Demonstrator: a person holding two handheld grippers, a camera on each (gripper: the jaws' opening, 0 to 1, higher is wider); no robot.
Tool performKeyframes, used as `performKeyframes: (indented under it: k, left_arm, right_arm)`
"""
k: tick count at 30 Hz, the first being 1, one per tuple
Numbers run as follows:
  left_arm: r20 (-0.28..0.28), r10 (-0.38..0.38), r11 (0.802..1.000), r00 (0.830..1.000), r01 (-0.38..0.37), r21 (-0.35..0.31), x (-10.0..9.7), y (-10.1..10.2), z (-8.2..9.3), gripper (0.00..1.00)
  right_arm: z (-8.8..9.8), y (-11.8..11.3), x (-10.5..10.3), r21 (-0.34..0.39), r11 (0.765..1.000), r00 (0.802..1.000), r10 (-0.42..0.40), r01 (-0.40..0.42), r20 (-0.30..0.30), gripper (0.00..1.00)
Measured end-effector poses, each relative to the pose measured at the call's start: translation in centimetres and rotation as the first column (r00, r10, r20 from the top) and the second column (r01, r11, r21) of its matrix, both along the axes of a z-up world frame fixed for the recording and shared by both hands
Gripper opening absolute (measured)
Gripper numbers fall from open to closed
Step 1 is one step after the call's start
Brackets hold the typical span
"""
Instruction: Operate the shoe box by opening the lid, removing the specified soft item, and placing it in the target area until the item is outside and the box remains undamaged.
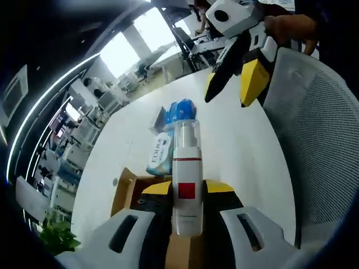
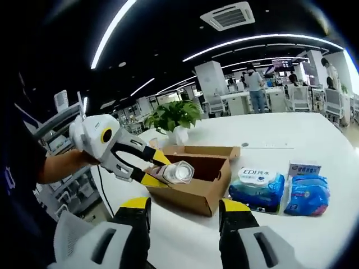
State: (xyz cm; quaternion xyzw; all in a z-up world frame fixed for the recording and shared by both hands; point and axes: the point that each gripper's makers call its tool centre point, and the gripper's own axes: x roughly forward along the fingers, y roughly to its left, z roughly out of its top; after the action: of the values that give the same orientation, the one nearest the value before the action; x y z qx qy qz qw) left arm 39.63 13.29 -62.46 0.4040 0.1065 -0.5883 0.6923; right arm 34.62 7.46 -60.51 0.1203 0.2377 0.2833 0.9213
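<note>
Round white table (image 2: 291, 134), broad and mostly bare, with a grey mesh chair (image 1: 317, 140) against its edge in the left gripper view. Open brown cardboard box (image 2: 196, 179) resting on the table near that edge, flaps spread, no damage visible on it; in the left gripper view just its corner (image 1: 126, 188) peeking beneath the jaws. Potted green plant (image 2: 174, 117) standing behind the box. Beside the box, well apart from it, three soft packs lying flat: a wipes pack (image 2: 257, 188) with a white lid, a blue pack (image 2: 308, 193) touching it, and a small white carton (image 2: 304, 168) just behind.

Left gripper (image 1: 188, 193) clamped on a white pump bottle (image 1: 187, 185) with a red band and clear cap, held above the box opening, outside it. In the right gripper view, same bottle (image 2: 178, 171) seen cap-first between the yellow tips over the box.

Right gripper (image 2: 184, 210) with jaws spread wide, nothing between them, raised over the table; also seen in the left gripper view (image 1: 233, 84), a hand (image 1: 289, 25) on its grip.
</note>
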Motion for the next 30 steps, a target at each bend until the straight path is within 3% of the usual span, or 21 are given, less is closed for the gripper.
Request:
performKeyframes:
  k: [3, 9, 18, 30]
  left_arm:
    - [0.016, -0.032, 0.999, 0.999, 0.032, -0.007, -0.6, -0.5, -0.2, 0.19]
    - [0.038, -0.077, 0.997, 0.996, 0.078, -0.019, -1.4, -1.3, -0.5, 0.19]
    - [0.089, -0.136, 0.99, 0.987, 0.14, -0.034, -2.2, -2.0, -0.4, 0.2]
    - [0.107, -0.164, 0.983, 0.981, 0.171, -0.059, -2.5, -2.6, -0.2, 0.2]
  right_arm:
    - [0.3, 0.6, 0.1, 0.082, 0.997, 1.0, -0.005, 0.007, -0.022, 0.44]
    - [0.4, 0.8, 0.6, 0.156, 0.987, 0.998, -0.031, 0.038, -0.046, 0.4]
    - [-0.4, 0.8, 1.2, 0.207, 0.975, 0.993, -0.055, 0.075, -0.102, 0.33]
    - [-0.7, 1.0, 1.5, 0.254, 0.961, 0.986, -0.071, 0.107, -0.149, 0.23]
